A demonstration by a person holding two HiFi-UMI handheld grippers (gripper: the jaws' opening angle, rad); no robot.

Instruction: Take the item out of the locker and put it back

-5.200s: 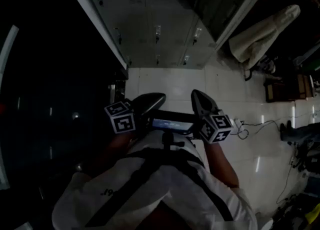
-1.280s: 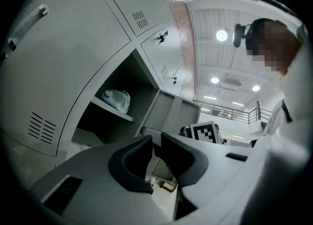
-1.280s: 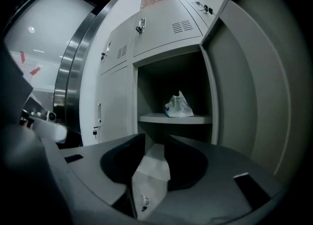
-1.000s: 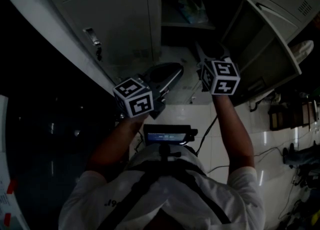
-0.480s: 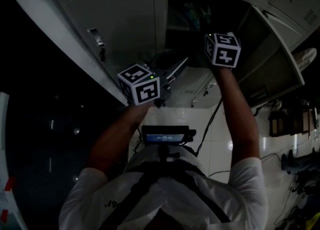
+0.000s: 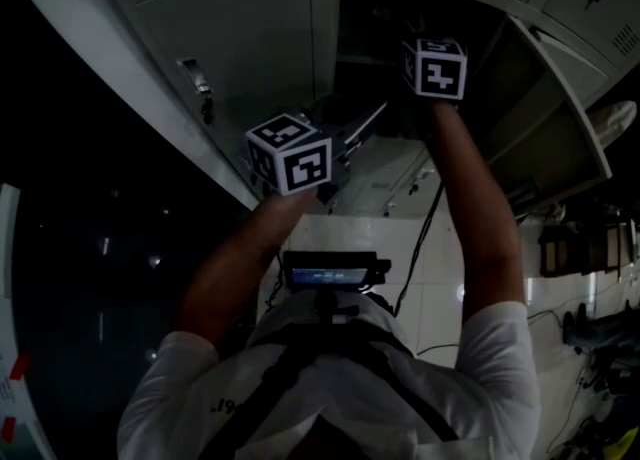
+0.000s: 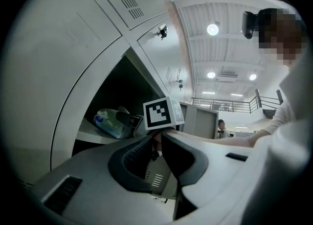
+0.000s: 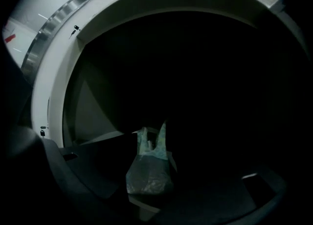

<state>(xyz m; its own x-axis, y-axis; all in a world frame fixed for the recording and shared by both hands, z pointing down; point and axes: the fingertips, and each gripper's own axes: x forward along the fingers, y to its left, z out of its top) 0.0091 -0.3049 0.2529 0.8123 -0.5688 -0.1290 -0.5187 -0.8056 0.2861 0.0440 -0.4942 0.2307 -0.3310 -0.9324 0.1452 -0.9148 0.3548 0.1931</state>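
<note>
Now the right gripper (image 6: 415, 28) is pushed deeper into the upper-centre locker (image 6: 322, 38), its jaws just opened wide, with the bag (image 8: 149, 172) framed between them, ungripped.

A small screen (image 6: 327, 273) glowed on my chest, and a black cable (image 6: 418, 248) hung beside it. Under me the floor (image 6: 545, 288) was white and shiny. Far to the right lay a pale cloth (image 6: 612, 118). Up high, round lights (image 7: 212, 29) shone on the ceiling. A railing (image 7: 230, 104) ran far behind.
</note>
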